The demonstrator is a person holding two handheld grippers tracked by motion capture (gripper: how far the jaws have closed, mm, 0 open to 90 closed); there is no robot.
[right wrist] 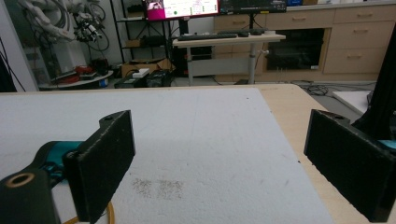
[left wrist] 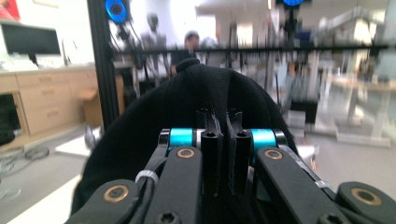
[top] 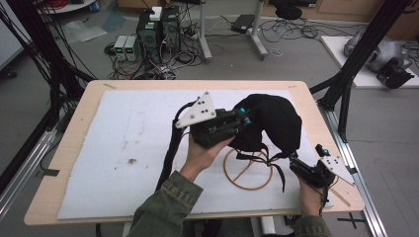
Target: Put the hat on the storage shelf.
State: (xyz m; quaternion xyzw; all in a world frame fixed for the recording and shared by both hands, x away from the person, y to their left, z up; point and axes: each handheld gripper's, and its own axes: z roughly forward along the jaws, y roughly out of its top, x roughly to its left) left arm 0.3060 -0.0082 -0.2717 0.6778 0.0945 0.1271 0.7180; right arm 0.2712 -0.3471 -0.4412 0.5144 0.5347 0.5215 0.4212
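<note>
1. The left gripper (top: 243,118), held up in the left hand (top: 205,150) on a green-sleeved forearm, points toward the right of the high view, its jaws clamped together on black cloth.
2. The right gripper (top: 295,163) sits low in the right hand (top: 312,195), jaws spread wide apart with nothing between them.

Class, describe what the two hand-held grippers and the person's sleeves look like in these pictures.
The left hand-held gripper and the right hand-held gripper are black. Each carries a grey three-cornered plate with small dark holes, teal-blue cylinders near the jaws and a black trailing cable. The flat jaws are black. The sleeves are olive green.
</note>
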